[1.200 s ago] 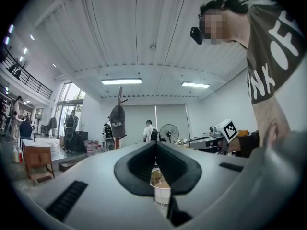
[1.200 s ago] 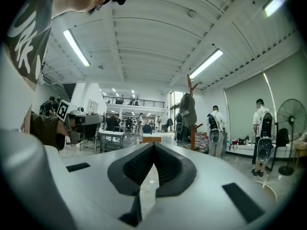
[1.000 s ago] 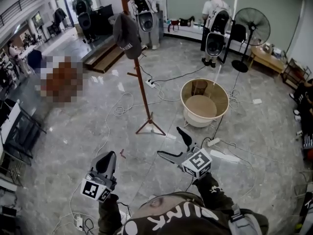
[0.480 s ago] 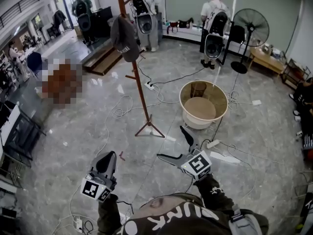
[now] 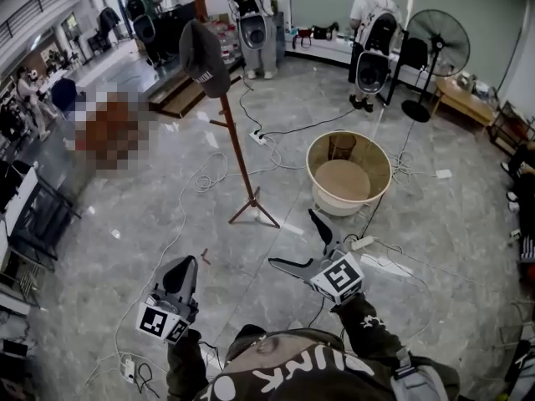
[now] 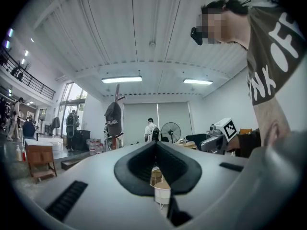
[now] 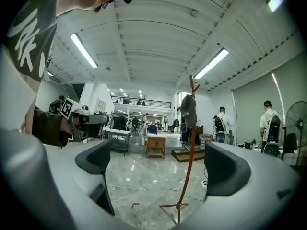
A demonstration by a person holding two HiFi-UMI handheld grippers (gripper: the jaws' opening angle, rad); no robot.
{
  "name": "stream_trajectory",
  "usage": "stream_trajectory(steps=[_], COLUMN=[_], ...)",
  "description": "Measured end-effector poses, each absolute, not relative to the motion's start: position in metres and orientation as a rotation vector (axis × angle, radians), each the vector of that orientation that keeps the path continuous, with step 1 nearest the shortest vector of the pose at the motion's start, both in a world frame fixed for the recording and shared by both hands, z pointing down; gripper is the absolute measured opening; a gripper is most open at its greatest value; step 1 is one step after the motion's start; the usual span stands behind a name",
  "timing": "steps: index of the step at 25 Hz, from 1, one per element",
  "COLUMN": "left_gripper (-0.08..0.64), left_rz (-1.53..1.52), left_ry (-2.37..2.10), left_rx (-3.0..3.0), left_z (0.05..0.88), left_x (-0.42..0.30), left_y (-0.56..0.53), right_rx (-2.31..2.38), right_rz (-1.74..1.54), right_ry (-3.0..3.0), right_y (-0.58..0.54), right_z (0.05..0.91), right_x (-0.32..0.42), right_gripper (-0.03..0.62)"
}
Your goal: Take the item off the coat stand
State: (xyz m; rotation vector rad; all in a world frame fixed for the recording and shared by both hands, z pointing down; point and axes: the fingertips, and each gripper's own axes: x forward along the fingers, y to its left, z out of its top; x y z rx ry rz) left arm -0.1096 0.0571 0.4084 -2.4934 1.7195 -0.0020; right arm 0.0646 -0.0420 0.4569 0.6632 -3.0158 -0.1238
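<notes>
A dark cap (image 5: 203, 57) hangs near the top of the brown coat stand (image 5: 235, 149), far ahead on the floor. The left gripper view shows the cap (image 6: 113, 120) small in the distance, and in the right gripper view the cap (image 7: 188, 110) tops the stand (image 7: 189, 171). My left gripper (image 5: 180, 276) is low at the left, shut and empty, its jaws (image 6: 156, 150) pressed together. My right gripper (image 5: 293, 239) stands open with nothing between its fingers. Its jaws (image 7: 158, 169) have just widened. Both grippers are well short of the stand.
A round beige tub (image 5: 311, 170) stands right of the stand's base. Cables and a power strip (image 5: 362, 242) lie across the marble floor. A standing fan (image 5: 431, 42), several people with backpacks and wooden steps (image 5: 180, 94) are at the back.
Both grippers and the head camera have moved forward towards the coat stand. The right jaws spread slightly wider. The cap still hangs on the stand.
</notes>
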Motion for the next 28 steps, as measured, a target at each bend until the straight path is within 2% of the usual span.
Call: stream_trajectory(steps=[13,20,28], left_gripper=[0.003,0.003,0.003], left_rz=[-0.067,0.001,0.059], left_ry=[1.715,1.664,1.649], left_rx=[-2.54,-2.575,-2.57], left_z=[0.427,0.434,0.422], left_x=[-0.1,-0.134,-0.222], left_y=[0.018,-0.043,-0.114], right_rx=[0.663,0.708,0.771], right_rz=[-0.108,-0.11,-0.131], right_ry=[-3.023,-2.985,-2.975], right_y=[-0.093,-0.149,-0.226], right_z=[0.465,0.466,0.444], right_x=[0.07,0.04,-0.037], right_gripper=[0.595,0.595,0.595])
